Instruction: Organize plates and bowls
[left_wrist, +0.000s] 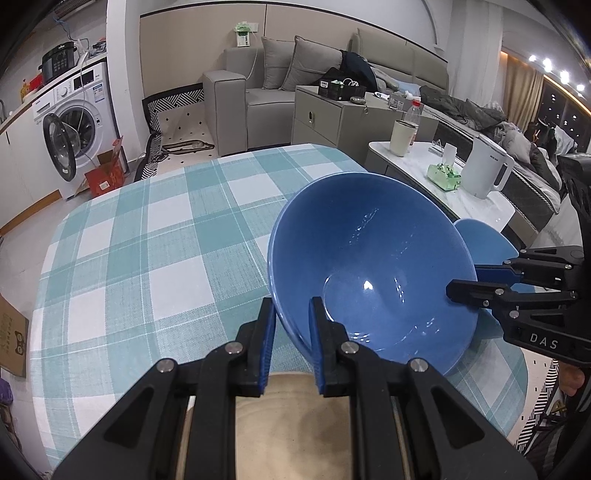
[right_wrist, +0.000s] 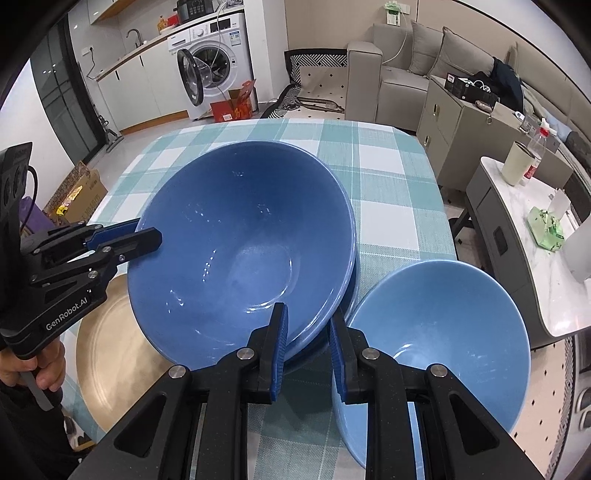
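A large dark blue bowl (left_wrist: 369, 266) (right_wrist: 240, 251) hangs tilted above the checked tablecloth (left_wrist: 147, 240) (right_wrist: 388, 184). My left gripper (left_wrist: 291, 306) (right_wrist: 147, 232) is shut on its rim. My right gripper (right_wrist: 308, 317) (left_wrist: 463, 277) is shut on the rim at another side. A second dark blue rim (right_wrist: 354, 273) shows just under the bowl. A lighter blue bowl (right_wrist: 436, 332) (left_wrist: 484, 240) stands on the table right of my right gripper. Below the held bowl lies a gold-beige plate (right_wrist: 107, 350) (left_wrist: 295, 406), partly hidden by it.
Right of the table stands a white marble side table (left_wrist: 461, 199) (right_wrist: 554, 295) with a kettle (left_wrist: 487, 166), a cup (left_wrist: 400, 136) and a green tissue pack (right_wrist: 546, 225). A cardboard box (right_wrist: 81, 195) sits on the floor at the left. A washing machine and a sofa are far behind.
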